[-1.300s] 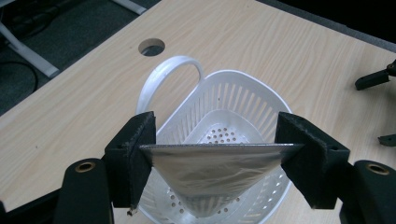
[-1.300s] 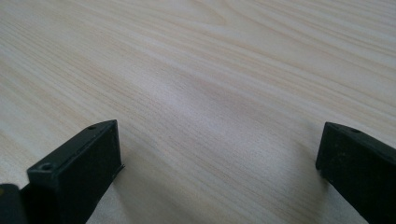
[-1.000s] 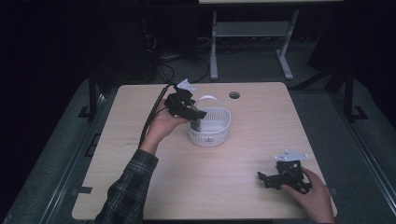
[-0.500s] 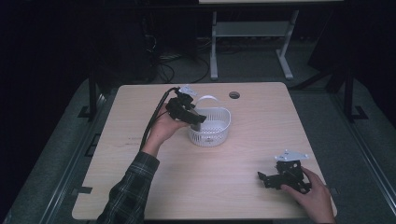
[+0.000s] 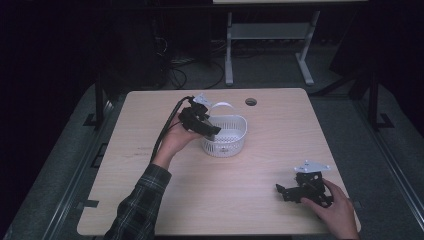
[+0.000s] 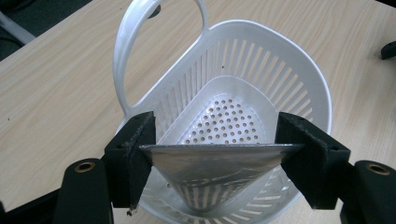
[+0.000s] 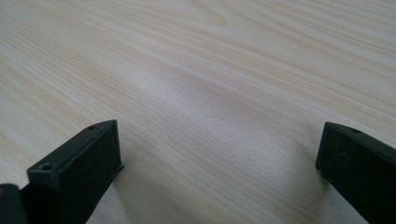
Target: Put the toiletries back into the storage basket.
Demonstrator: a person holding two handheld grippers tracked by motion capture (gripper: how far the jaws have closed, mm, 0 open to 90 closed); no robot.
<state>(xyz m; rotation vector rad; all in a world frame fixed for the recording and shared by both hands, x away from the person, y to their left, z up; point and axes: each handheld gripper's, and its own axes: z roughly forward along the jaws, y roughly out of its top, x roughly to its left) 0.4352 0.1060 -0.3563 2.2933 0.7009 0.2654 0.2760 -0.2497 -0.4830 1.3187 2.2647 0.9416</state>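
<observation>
1. Two things are in play: a white slotted basket (image 6: 261, 70) and a metal perforated strainer (image 6: 219, 154), wedge-shaped, held over it.
2. In the left gripper view we see the strainer's straight rim running left to right across the lower centre of the frame; its perforated face tapers away toward the basket's far wall, at upper centre.
3. The basket stands upright on the table (image 5: 260, 200), just above centre in the high view, with its loop handle (image 6: 135, 42) at upper left in the left gripper view.
4. We note the left gripper (image 6: 215, 156) spread wide, one pad on each end of the strainer's rim, pinching it.
5. The right gripper (image 7: 219, 172), lower right in the high view, is spread with nothing between its jaws, over bare wood.
</observation>
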